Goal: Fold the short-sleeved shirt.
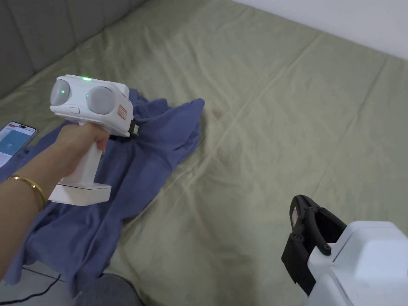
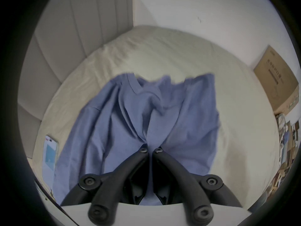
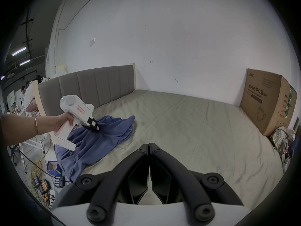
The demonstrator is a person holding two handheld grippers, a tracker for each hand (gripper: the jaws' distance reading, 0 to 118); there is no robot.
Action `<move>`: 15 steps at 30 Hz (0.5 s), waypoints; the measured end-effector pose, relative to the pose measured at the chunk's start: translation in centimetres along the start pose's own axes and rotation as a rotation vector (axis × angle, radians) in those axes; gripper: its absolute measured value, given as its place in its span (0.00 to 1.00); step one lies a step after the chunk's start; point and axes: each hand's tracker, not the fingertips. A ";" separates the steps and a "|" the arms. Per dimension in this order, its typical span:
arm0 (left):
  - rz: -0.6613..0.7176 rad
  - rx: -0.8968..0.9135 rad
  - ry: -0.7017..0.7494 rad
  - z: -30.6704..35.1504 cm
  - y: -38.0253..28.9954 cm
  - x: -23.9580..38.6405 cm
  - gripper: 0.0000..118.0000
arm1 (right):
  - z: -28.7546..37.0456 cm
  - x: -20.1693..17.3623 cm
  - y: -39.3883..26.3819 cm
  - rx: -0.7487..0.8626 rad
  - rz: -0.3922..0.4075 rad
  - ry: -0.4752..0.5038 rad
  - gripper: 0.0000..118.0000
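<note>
Olive-sheeted bed (image 1: 279, 99). Blue shirt (image 1: 159, 139) crumpled at its near-left edge, beside phone (image 1: 14, 139). Left gripper (image 2: 150, 148) pinches shirt's fabric; right gripper (image 3: 148, 145) closed, empty, well right of shirt. Step: spreading flat. Next: right takes opposite edge.

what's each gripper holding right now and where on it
The left gripper is shut on a bunched pinch of the blue shirt, mid-body below the collar. The right gripper is shut on nothing, over the bed sheet.
</note>
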 end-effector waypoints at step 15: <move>0.153 0.452 -0.069 23.3 0.2 1.0 0.00 | 11.7 2.4 0.3 0.143 -0.062 -0.098 0.00</move>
